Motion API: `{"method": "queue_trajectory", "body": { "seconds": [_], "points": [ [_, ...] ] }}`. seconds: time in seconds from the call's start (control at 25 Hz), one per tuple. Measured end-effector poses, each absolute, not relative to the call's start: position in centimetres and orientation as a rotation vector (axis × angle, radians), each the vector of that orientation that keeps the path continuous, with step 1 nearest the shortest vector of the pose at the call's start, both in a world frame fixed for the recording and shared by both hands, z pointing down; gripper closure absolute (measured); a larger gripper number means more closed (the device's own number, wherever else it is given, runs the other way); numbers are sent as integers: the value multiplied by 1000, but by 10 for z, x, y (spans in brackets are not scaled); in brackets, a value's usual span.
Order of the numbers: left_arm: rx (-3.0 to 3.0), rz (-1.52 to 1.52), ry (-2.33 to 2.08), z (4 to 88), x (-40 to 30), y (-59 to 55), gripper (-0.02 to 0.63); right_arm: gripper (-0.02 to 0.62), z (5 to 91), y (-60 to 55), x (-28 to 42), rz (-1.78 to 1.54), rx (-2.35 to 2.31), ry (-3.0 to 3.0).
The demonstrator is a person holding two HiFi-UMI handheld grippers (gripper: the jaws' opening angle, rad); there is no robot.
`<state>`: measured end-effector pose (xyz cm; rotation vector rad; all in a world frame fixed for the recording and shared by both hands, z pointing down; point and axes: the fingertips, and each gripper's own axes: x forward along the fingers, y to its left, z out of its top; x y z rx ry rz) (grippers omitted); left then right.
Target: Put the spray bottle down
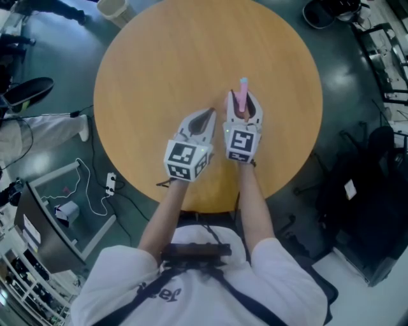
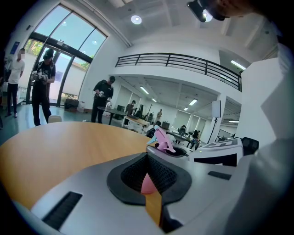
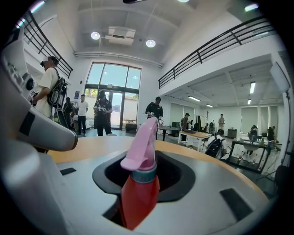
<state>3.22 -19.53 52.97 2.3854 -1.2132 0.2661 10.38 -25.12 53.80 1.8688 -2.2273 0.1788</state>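
As seen in the head view, the right gripper (image 1: 244, 102) was clamped on the spray bottle (image 1: 243, 94) over the round table (image 1: 191, 51). Only its pink head showed, long axis near upright, nozzle aimed away from the person. Whether the base touched the table could not be told. The left gripper (image 1: 209, 113) sat just beside, jaws together, empty. A pale bin (image 1: 115, 7) stood on the floor past the table's far edge, contents unreadable.

Left gripper view: jaws nearly touching, thin slit only. The bottle's head (image 2: 163, 140) was off to the right.

Right gripper view showed what the others hid: red body (image 3: 135, 197) wedged between the jaws, teal collar (image 3: 143, 176), head leaning slightly right. People (image 3: 102, 117) stood by glass doors behind.
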Motion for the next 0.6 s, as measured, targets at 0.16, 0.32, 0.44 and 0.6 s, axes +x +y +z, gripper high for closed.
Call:
{"method": "queue_trajectory", "body": {
  "seconds": [0.16,0.32,0.44,0.6],
  "points": [
    [2383,265,-1227,528,29,-193,597,423,539,-250,104,190,1864,-2227],
    [2379,265,-1241,526,26,-190,597,409,540,-247,104,205,1856,-2224],
    [2380,261,-1250,523,24,-188,597,370,539,-245,105,228,1865,-2225],
    [2381,250,-1260,520,20,-186,597,333,534,-244,103,242,1881,-2229]
  ]
}}
